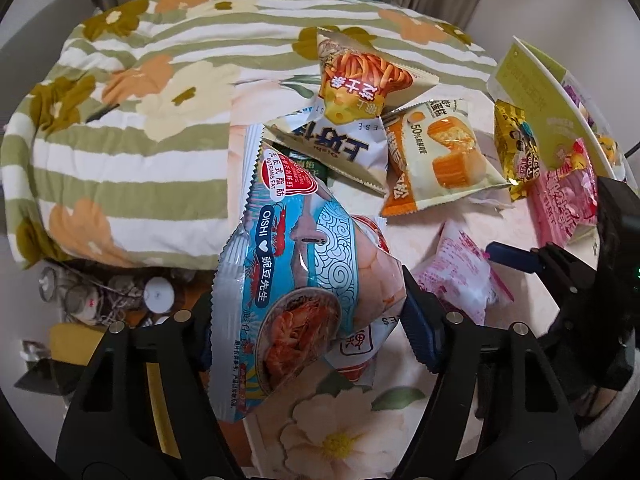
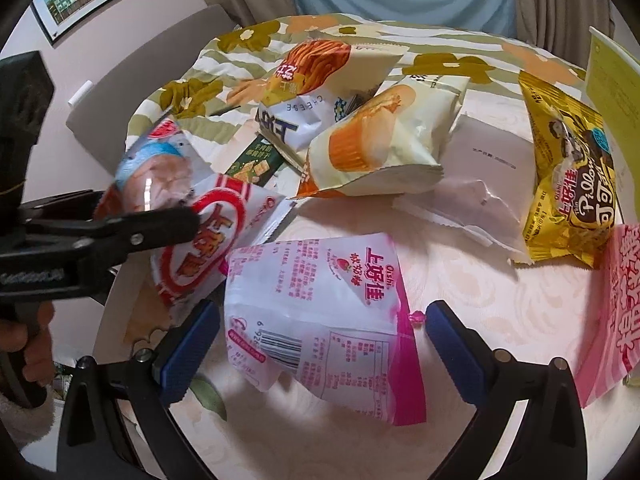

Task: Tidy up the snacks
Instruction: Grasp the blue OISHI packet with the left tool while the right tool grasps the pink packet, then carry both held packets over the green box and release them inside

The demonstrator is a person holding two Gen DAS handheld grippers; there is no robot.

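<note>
Round table [image 2: 500,304] under a pale floral cloth, with a striped flowered quilt [image 1: 120,128] bunched along its far side and curtains beyond; snacks lie loose across the middle.

Your left gripper [image 1: 308,320] has the blue shrimp-chip bag [image 1: 288,280] between its pads. The pack bulges against both blue pads, so you have it pinched across its width, roughly half open because the puffed pack fills the gap. It sits at the table's near edge, tilted up over the red-and-white bag [image 2: 200,248] underneath. Taking the top pack first makes sense: it frees the one below.

Your right gripper [image 2: 320,336] stands wide, jaws either side of the pink strawberry snack bag [image 2: 316,320], which lies flat on the cloth. The pads are not pressing it; it is bracketed, not held.

Remaining heap further in: cheese-stick bag [image 1: 360,76], egg-cake pack [image 1: 444,152], yellow Pillows bag [image 2: 572,184], and pink packs at the right edge.

A white box with a green-yellow face [image 1: 532,92] stands at the right, some packs already showing inside; probably the destination.

Risk: air-filled packs slip from a shallow pinch.
</note>
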